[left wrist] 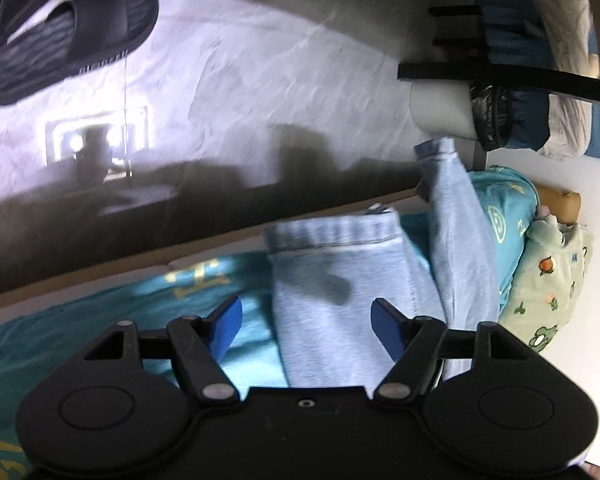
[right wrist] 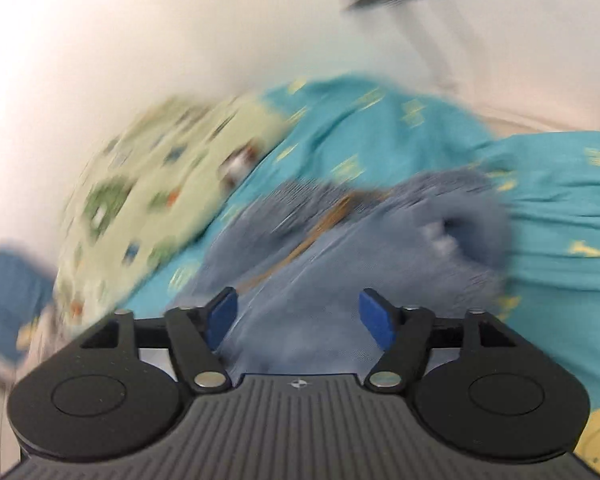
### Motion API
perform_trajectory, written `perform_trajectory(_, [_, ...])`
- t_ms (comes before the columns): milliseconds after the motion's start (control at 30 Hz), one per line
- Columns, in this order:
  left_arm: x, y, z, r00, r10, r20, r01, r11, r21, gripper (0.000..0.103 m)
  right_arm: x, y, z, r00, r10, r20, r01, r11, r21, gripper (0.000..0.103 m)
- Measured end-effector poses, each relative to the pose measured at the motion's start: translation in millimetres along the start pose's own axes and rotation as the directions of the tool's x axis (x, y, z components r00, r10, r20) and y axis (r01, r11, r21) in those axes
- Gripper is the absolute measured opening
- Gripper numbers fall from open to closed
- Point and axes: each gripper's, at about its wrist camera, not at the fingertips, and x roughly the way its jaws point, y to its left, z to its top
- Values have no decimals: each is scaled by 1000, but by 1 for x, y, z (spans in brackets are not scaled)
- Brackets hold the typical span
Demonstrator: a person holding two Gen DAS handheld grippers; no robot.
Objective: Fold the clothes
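Both claws spread, nothing pinched.
My left gripper (left wrist: 306, 326) and right gripper (right wrist: 296, 316) hover over jeans (left wrist: 332, 300); I'd pinch the hem squarely, avoiding the teal sheet (left wrist: 112, 312).

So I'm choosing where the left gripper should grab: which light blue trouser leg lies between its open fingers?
The wider light blue trouser leg with the ribbed cuff lies between the left gripper fingers; the narrower leg runs off to the right.

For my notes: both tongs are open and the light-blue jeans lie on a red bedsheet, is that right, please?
Nearly: the bedsheet is teal, not red, as the left wrist view shows. The light-blue jeans lie on it, and the left tongs and right tongs are open.
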Motion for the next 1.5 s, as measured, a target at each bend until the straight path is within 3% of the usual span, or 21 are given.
perform_trajectory(67, [6,4,2,999,-6,-33,6,1000,5,68,1,-19,3,999,-50,20,48,993,109,75])
perform_trajectory(167, [12,7,4,998,-19,-65,19,1000,6,68,9,-49,7,997,-75,-2,72,952,298,75])
perform_trajectory(367, [26,13,9,997,-22,-71,22,1000,-13,67,37,-89,6,983,-125,-136,174,879,444,75])
perform_trajectory(467, [31,20,11,998,-26,-57,24,999,-45,67,45,-100,3,977,-136,-161,198,854,480,76])
perform_trajectory(733, [31,28,12,989,-139,-40,134,984,-114,67,73,-91,4,971,-98,-217,177,906,383,76])
perform_trajectory(933, [35,24,12,985,-169,-33,165,981,-99,65,77,-85,3,968,-124,-219,196,918,346,66])
perform_trajectory(1000, [38,22,12,983,-183,-27,180,979,-95,56,76,-84,3,971,-116,-207,184,918,352,58])
perform_trajectory(1067, [37,17,11,982,-190,-14,188,979,-74,53,74,-81,3,974,-114,-198,177,922,343,47])
perform_trajectory(1267, [28,-2,7,969,-244,27,242,969,49,30,68,-61,7,984,-106,-147,141,956,256,16])
perform_trajectory(1367, [23,-11,3,968,-250,38,246,965,85,16,62,-51,8,992,-78,-100,98,971,216,9])
perform_trajectory(1500, [15,-25,-2,968,-242,67,231,963,139,8,56,-41,11,998,-51,-48,59,982,177,8])
